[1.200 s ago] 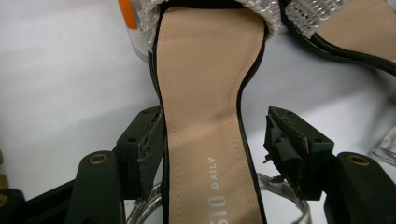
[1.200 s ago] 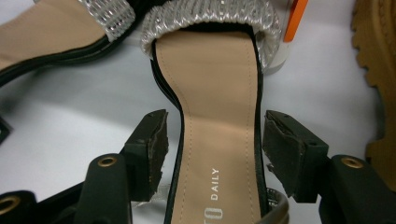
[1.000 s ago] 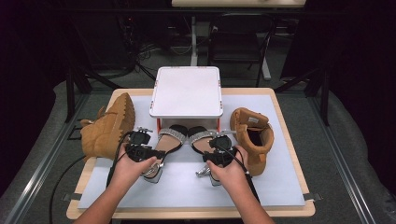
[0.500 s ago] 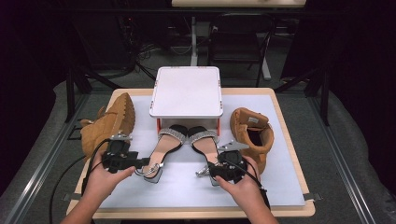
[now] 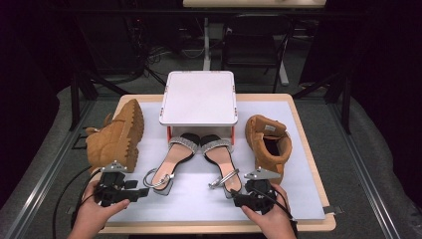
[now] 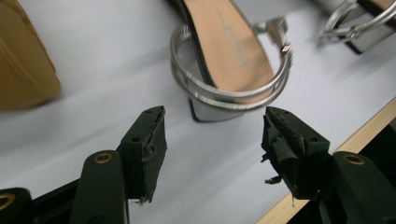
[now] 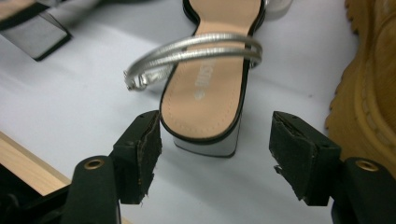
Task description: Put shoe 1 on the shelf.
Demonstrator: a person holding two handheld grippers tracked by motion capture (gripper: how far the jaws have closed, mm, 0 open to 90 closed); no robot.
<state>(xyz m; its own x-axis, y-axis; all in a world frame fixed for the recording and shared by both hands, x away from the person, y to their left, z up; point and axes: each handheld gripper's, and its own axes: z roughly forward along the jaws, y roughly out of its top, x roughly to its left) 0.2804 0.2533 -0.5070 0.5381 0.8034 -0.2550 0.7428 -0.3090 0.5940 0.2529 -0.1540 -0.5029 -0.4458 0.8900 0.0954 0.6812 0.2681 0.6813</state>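
Two sandals lie side by side in the middle of the desk [image 5: 298,199], toes tucked under a white stand [image 5: 199,97] at the far side, heels toward the near edge. The left tool [image 5: 141,191] is released, its jaws spread and holding nothing, just near of the left sandal [image 5: 169,162] and to the left of its heel. The right tool [image 5: 234,198] is also released; its jaws have just been opening, with nothing clamped between them, right behind the heel of the right sandal [image 5: 221,159]. A tan boot [image 5: 117,137] lies on its side at the left, and another boot [image 5: 268,142] stands upright at the right.
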